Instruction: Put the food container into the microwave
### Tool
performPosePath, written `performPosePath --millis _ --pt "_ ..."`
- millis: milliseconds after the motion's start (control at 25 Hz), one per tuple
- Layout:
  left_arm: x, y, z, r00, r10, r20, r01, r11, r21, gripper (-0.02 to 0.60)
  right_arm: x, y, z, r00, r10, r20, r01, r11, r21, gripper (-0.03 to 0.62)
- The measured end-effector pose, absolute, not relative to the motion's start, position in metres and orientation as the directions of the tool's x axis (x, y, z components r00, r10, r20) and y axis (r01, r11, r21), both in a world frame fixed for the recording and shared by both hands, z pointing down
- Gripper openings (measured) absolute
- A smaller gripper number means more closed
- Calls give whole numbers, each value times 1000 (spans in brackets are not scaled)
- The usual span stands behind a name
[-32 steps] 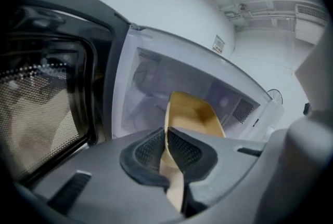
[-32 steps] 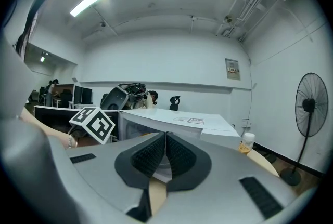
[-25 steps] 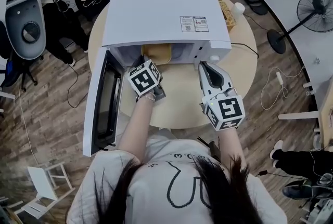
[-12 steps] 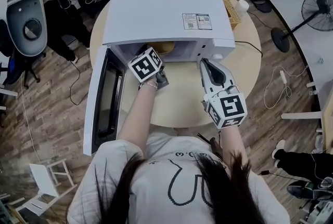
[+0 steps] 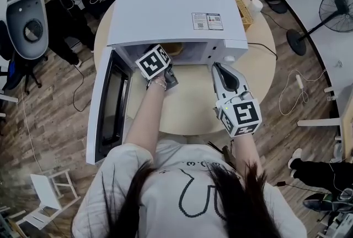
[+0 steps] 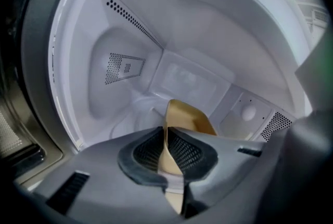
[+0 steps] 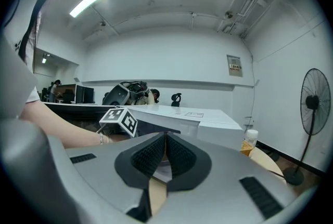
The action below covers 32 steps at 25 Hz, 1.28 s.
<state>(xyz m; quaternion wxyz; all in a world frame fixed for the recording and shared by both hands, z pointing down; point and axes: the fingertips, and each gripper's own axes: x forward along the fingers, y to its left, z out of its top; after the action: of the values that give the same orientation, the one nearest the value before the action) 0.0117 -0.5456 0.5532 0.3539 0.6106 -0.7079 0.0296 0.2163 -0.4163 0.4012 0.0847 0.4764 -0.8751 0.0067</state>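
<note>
— From the head view, where do we have the tan, thin-walled food container [image 5: 172, 48]?

— Just inside the mouth of the white box-shaped microwave [image 5: 171, 10], whose door [image 5: 107, 104] hangs open to the left. Our left gripper [image 5: 160, 65] reaches in with it. Our right gripper [image 5: 217, 68] hovers over the round pale wooden table [image 5: 187, 110], apart from everything.

— And the left gripper view?

— Our ribbed pads [image 6: 148, 150] are clamped on one side wall of the container [image 6: 187, 116], which sits low in the white cavity [image 6: 125, 36]. We can't tell whether it touches the floor.

— How will it handle?

— We judge it light and somewhat flexible. A one-sided pinch on the wall could let it tip or buckle, so we should hold near the rim and squeeze gently.

— The right gripper view?

— Our jaws meet with nothing between them [image 7: 165, 147].
</note>
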Motion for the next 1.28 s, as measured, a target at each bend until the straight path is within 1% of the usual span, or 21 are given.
performPosePath --millis 80,120,200,240,400,840,1280 --pt "11 -546 552 7 -847 531 -884 243 400 31 217 -414 400 -531 -834 152 -836 545 70 32" --pt "11 -545 551 12 -851 525 -880 240 410 49 217 -413 400 -531 -834 150 -836 545 70 32" --pt "12 -544 549 21 -861 508 -866 238 440 127 218 -411 400 -532 -834 148 -835 545 70 32" --pt "12 -543 548 21 -867 497 -861 237 450 146 219 -410 400 -532 -834 147 -835 546 71 32" --pt "13 -537 538 21 -885 464 -875 208 436 174 220 -407 396 -536 -832 143 -833 549 72 32" --pt "13 -493 499 10 -913 408 -896 172 408 178 220 -387 371 -569 -815 106 -816 576 52 32" --pt "9 -429 439 37 -933 357 -938 91 335 178 211 -356 340 -618 -784 51 -783 620 49 32"
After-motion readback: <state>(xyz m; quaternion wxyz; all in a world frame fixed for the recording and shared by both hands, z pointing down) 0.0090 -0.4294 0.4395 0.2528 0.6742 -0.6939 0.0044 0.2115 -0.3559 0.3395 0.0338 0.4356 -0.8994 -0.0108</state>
